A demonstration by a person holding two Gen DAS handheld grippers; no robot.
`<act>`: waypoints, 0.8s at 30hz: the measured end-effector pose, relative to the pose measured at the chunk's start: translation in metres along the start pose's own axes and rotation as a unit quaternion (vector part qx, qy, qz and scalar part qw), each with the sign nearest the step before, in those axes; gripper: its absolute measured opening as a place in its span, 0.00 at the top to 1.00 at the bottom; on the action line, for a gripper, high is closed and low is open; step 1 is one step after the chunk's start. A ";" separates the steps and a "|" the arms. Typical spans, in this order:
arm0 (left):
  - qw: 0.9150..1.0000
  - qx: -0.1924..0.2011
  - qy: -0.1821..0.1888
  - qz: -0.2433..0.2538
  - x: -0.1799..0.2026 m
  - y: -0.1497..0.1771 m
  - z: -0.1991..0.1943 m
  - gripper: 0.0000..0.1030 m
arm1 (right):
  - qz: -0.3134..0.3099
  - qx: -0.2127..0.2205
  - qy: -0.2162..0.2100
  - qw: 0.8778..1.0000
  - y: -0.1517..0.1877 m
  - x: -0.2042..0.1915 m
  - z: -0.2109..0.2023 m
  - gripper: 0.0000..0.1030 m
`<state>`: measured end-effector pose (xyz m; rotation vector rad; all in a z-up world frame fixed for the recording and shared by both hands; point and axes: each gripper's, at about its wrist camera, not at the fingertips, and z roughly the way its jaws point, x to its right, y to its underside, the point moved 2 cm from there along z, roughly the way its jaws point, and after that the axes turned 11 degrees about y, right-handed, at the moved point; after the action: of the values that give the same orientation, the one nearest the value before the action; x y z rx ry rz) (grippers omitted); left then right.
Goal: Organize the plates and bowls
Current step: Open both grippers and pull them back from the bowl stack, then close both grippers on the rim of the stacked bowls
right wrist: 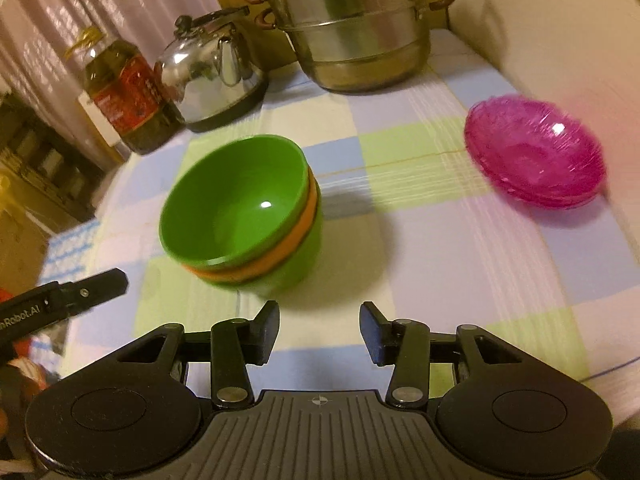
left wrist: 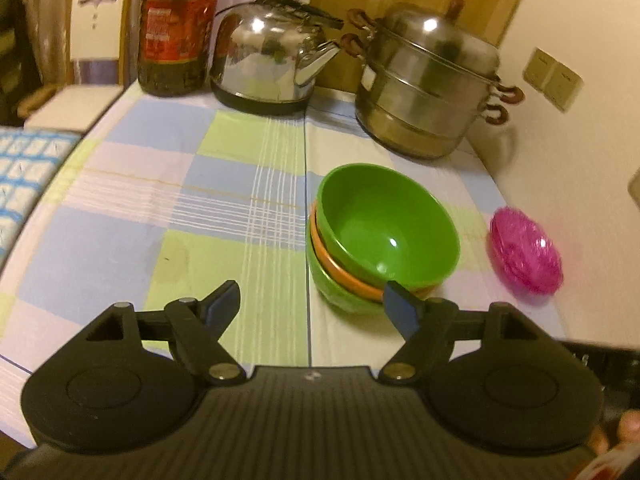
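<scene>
Oil bottle [right wrist: 126,96]: far left at the back of the table, dark liquid, red label; not part of the task.
Kettle [right wrist: 214,76]: steel, just right of the bottle, untouched.
Left gripper [left wrist: 314,300]: empty, fingers spread wide apart, low over the checked tablecloth [left wrist: 160,208]; its right blue pad sits in front of the bowl stack's near wall, contact cannot be told. In the right wrist view only one black finger of it shows, at the left edge.
Bowl stack [right wrist: 244,216]: mid-table, three nested bowls, green bowl [right wrist: 236,200] on top, an orange rim [right wrist: 280,248] showing beneath it, another green one at the bottom. Top bowl sits tilted, not fully seated.
Right gripper [right wrist: 320,326]: empty, fingers parted with a clear gap, hovering over the cloth just short of the stack's right side.
Steamer pot [right wrist: 352,28]: back of table, right of the kettle, untouched.
Pink plates [right wrist: 534,150]: translucent, right side near the wall, well apart from the bowls; looks like a stack of several, but blur hides the count.
Progress (judgement): bowls and plates each gathered by kind; task appears near done. Possibly left: levelling the top bowl.
</scene>
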<state>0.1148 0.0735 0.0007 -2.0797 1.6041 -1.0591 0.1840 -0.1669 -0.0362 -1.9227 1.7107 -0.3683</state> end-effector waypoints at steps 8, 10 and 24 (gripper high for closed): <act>1.000 -0.002 0.003 0.021 0.008 0.020 -0.019 0.27 | -0.013 0.014 0.023 1.000 0.022 0.001 -0.021 0.56; 1.000 -0.008 0.013 0.008 0.006 0.023 -0.021 0.29 | -0.014 0.014 0.025 0.999 0.025 0.000 -0.024 0.56; 0.999 -0.030 0.031 -0.030 0.002 0.018 -0.013 0.29 | 0.005 0.010 0.027 1.000 0.022 0.007 -0.027 0.56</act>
<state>0.0930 0.0685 -0.0013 -2.1682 1.6308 -1.1182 0.1525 -0.1808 -0.0276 -1.9057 1.7425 -0.4356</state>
